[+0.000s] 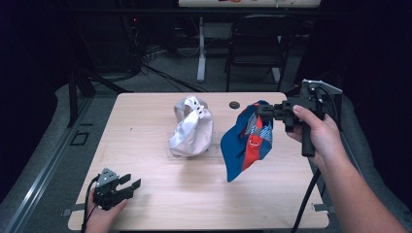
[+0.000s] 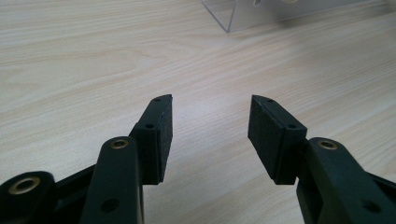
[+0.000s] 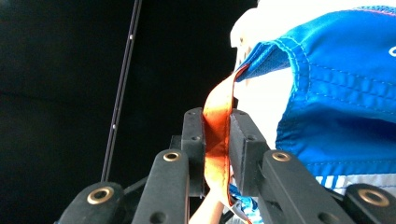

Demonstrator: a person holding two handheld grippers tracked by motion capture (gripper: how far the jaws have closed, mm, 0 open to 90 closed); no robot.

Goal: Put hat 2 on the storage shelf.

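High view: blue cap [image 1: 245, 141] hanging in the air over the right half of the table [image 1: 160, 204], pinched near its top at about 1 o'clock from the table's middle by the right gripper [image 1: 260, 109], jaws clamped on an orange strip of the cap, bill drooping toward 6 o'clock with the tip close to the wood. White cap [image 1: 192, 127] standing just to the left, at 9 o'clock from the blue one, near but apart; a swing of the dangling cap could well knock it over or shove it off its clear stand. Small dark disc [image 1: 234, 104] lying at 12 o'clock on the table, clear of both caps. Left gripper [image 1: 127, 187] resting at 7 o'clock near the front edge, jaws spread and empty, well apart from the caps, so no help on hand if the blue cap drops. Left gripper view: two black pads [image 2: 161, 135] held wide over bare wood, nothing between them, corner of a clear stand [image 2: 233, 16] at 1 o'clock ahead; no risk here beyond idleness. Right gripper view: jaws closed tight on the orange strap [image 3: 217, 140], only that thin band caught, blue crown [image 3: 345, 93] hanging off at 2 o'clock. Likely weak point, as a judgement: whole weight of the cap borne by one narrow, slick strip, so possible slipping out through the pads, twisting, or spinning of the cap on any quick move.
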